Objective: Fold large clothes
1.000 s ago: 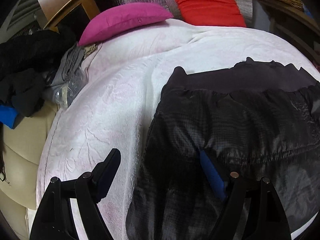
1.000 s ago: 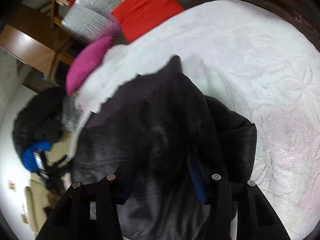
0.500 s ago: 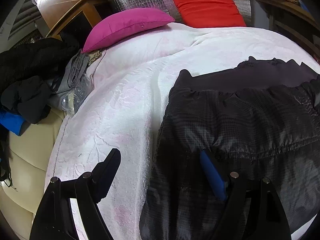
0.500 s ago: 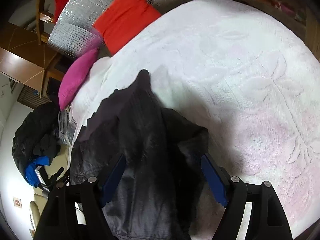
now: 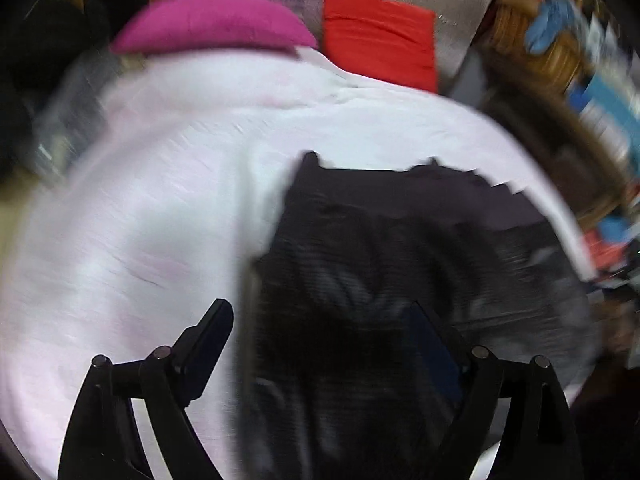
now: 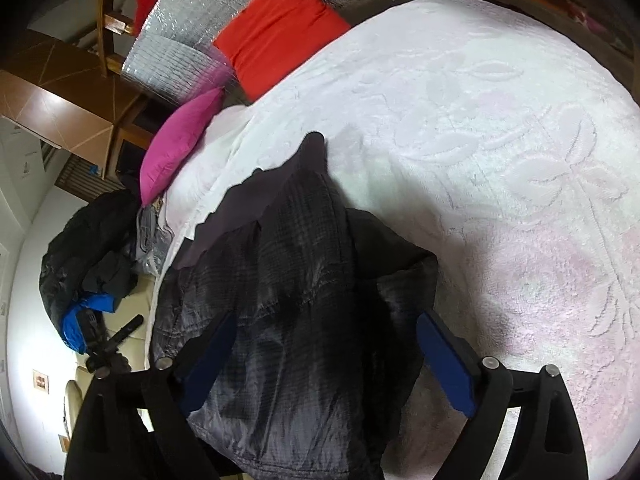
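A black quilted jacket (image 6: pixel 296 280) lies partly folded on the white and pink blanket (image 6: pixel 500 140) of a bed. My right gripper (image 6: pixel 326 360) hovers over the jacket's near part. Its jaws are opening, and the blue pads (image 6: pixel 444 364) stand wide on either side of the cloth without pressing it. The left wrist view is blurred. There my left gripper (image 5: pixel 320 340) straddles the left edge of the jacket (image 5: pixel 400 264), one finger over the blanket (image 5: pixel 140 200) and one over the cloth. Its jaws are opening too, and nothing is pinched.
A pink pillow (image 6: pixel 180 140) and a red cushion (image 6: pixel 276 28) lean on a silver padded mat (image 6: pixel 176 52) at the head of the bed. A heap of dark clothes with a blue piece (image 6: pixel 88 248) lies left of the bed. A wicker basket (image 5: pixel 532 40) stands at the right.
The right jaws have spread wide and released the bunched jacket, which now lies flatter on the blanket. The left gripper has swung, blurring its view and showing more of the right side.
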Demonstrator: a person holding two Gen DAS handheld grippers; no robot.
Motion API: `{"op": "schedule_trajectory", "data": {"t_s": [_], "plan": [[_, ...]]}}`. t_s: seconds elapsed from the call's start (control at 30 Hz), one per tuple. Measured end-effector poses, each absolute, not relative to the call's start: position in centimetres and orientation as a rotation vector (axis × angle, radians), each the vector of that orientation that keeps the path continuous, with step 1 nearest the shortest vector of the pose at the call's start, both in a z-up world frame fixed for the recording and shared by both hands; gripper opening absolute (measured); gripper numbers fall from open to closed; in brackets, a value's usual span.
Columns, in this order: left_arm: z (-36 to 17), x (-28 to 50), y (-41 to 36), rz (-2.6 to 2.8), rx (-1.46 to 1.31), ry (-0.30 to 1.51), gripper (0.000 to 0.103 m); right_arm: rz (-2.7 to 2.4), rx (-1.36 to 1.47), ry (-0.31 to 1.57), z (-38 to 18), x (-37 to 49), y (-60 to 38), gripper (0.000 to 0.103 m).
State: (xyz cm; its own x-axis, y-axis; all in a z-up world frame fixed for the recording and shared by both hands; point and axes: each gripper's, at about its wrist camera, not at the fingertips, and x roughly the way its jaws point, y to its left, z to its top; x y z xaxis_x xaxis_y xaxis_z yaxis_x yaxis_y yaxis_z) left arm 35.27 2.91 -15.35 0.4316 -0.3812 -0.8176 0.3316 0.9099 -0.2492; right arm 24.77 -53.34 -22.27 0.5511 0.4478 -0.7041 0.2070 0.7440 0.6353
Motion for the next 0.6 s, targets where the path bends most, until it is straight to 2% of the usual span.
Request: {"op": "schedule_trajectory", "data": {"t_s": [0.07,0.17,0.27,0.37,0.6], "plan": [[-16.8,36.3,3.0,-0.548,-0.139,1.125,0.09,0.156,0.748,1.019,-22.6,24.9,-53.3,0.094],[-18.4,36.8,1.9,-0.614,-0.114,1.182,0.09,0.154,0.749,1.039,-23.1,25.1,-53.4,0.094],[-19.2,37.0,0.9,-0.645,-0.054,1.191,0.091,0.149,0.752,1.05,-23.5,25.1,-54.0,0.094],[-19.7,37.2,1.0,-0.7,-0.07,1.187,0.097,0.15,0.766,1.063,-24.1,24.8,-54.9,0.094],[-20.5,38.3,2.2,-0.7,-0.073,1.198,0.097,0.232,0.806,1.086,-25.6,25.0,-55.2,0.094]]}}
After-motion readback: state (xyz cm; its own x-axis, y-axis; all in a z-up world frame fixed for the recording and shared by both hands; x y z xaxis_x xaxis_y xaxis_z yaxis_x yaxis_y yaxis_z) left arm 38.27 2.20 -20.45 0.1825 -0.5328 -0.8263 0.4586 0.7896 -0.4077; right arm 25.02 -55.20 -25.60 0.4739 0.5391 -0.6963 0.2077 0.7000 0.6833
